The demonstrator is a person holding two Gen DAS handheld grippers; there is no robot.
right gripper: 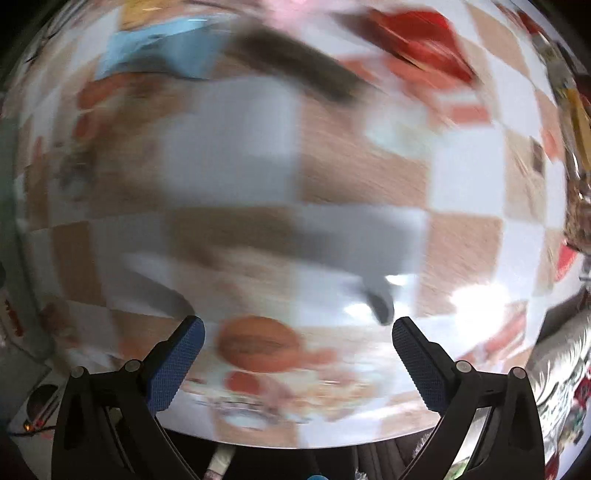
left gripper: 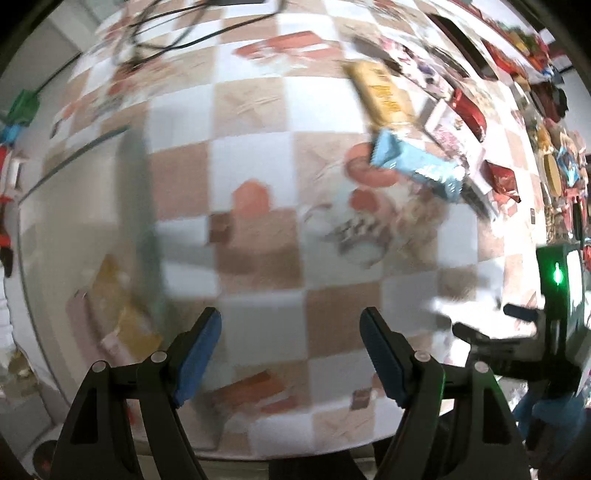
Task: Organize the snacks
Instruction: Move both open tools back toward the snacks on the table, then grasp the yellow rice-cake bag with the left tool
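A home dining table under a checkered tablecloth (left gripper: 255,177), with snack packets (left gripper: 417,166) heaped along its far edge and cables (left gripper: 166,33) trailing across one corner.

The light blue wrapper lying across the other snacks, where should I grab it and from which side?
Probably from above, fingers spanning the narrow width of the light blue wrapper near its middle. It lies flat and long, slanting over other packets, so its long edges look the most exposed; blur hides finer detail.

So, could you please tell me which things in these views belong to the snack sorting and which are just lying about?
Part of the job:
- light blue snack packet
- yellow snack packet
- red snack packet
- left gripper, open and empty
- right gripper, open and empty

Just lying about:
- black cables
- checked tablecloth
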